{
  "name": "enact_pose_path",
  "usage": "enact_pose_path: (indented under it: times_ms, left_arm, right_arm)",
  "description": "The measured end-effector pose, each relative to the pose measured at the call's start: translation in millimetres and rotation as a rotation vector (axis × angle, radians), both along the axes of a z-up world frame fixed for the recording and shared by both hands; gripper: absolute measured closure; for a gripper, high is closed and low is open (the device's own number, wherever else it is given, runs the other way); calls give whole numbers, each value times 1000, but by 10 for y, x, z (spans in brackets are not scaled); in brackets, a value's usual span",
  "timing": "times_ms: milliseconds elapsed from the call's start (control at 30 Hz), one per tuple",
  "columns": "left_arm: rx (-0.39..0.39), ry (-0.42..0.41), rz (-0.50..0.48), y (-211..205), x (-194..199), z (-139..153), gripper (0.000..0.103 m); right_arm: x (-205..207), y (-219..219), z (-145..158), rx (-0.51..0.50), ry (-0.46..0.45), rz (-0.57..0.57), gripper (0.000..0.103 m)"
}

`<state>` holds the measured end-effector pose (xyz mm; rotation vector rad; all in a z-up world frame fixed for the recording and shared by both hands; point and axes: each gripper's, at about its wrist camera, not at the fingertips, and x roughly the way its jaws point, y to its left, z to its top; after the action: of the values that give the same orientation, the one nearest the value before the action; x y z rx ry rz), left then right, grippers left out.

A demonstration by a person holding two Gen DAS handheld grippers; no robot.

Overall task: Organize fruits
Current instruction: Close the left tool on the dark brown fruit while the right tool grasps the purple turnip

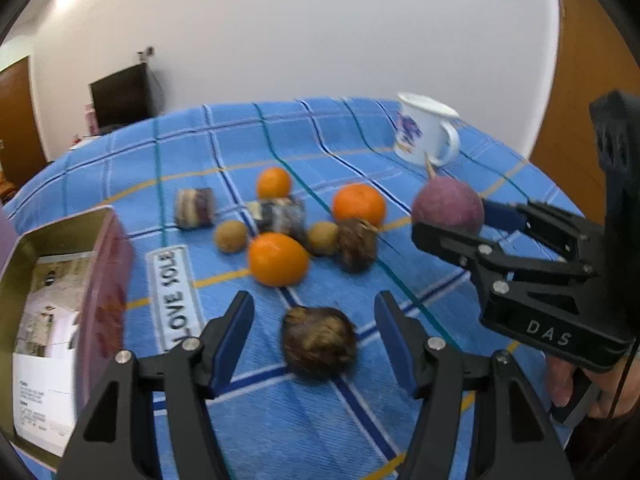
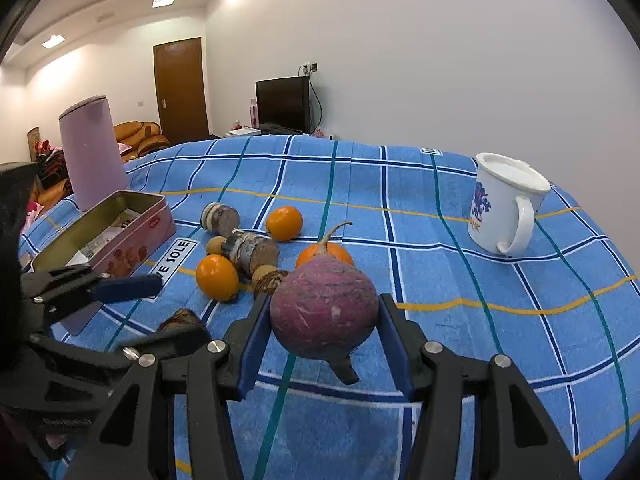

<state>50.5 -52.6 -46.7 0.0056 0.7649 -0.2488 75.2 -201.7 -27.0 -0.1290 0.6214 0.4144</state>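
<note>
My left gripper (image 1: pixel 314 298) stands open just above the blue checked cloth. A brown hairy bulb (image 1: pixel 319 342) lies between its fingers, untouched by either pad. My right gripper (image 2: pixel 324 300) is shut on a round purple radish (image 2: pixel 324 312), held off the cloth with its root tip pointing up and away. In the left wrist view the radish (image 1: pixel 448 206) hangs to the right of the pile. The pile holds three oranges (image 1: pixel 277 258), two small brown fruits (image 1: pixel 231 236), a second hairy bulb (image 1: pixel 356 244) and two striped cylinders (image 1: pixel 195 207).
An open pink tin (image 1: pixel 104 264) with papers inside sits at the left. A white mug (image 2: pixel 504 208) stands at the far right. A tall pink cylinder (image 2: pixel 92 152) rises behind the tin. A sewn label (image 1: pixel 174 296) lies flat on the cloth.
</note>
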Motion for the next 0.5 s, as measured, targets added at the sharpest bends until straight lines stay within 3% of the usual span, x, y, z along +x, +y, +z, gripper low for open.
enact_pose_path:
  times_ms: [167, 200, 233, 267, 500]
  left_arm:
    - [-21, 74, -9, -1, 95, -93, 40]
    - [-28, 102, -3, 15, 132, -130, 43]
    - [-34, 116, -4, 19, 147, -149, 55]
    - [-43, 129, -12, 19, 162, -163, 57]
    - [-54, 119, -15, 26, 115, -161, 58]
  right_arm:
    - [18, -5, -4, 2, 7, -4, 49]
    - [21, -10, -4, 4, 9, -5, 49]
    - [22, -15, -4, 8, 10, -6, 49]
    - [23, -20, -3, 11, 10, -6, 49]
    - [18, -18, -2, 15, 5, -6, 49]
